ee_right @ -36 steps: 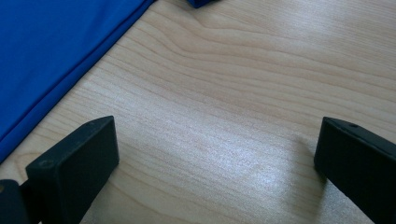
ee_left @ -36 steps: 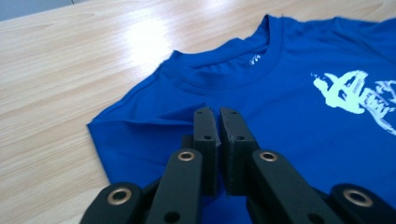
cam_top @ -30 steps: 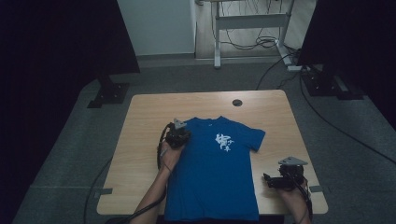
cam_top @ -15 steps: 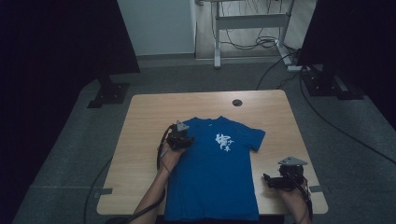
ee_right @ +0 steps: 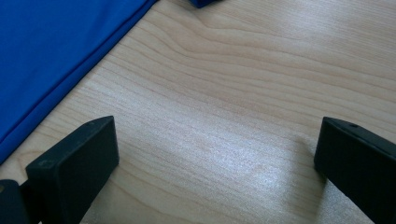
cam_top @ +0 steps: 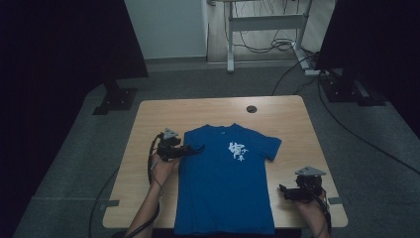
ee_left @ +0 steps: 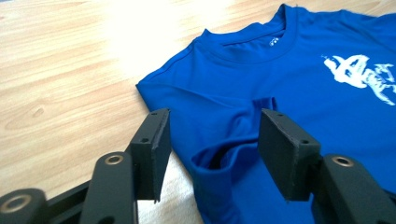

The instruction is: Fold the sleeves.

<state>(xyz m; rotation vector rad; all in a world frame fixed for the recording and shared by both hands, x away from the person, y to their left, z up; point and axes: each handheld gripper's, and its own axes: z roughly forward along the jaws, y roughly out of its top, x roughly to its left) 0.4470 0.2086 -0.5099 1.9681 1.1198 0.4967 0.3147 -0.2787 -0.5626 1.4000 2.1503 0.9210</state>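
With the blue T-shirt flat on the table's near half, its left sleeve folded in, the left gripper, jaws just opening, straddles that fold unpinched; the right gripper, jaws apart, waits by the near right corner, likely due for the other sleeve.

A royal-blue T-shirt with a white brush-stroke print on its chest lies on a pale wood-grain surface, a black gripper at its sleeve.
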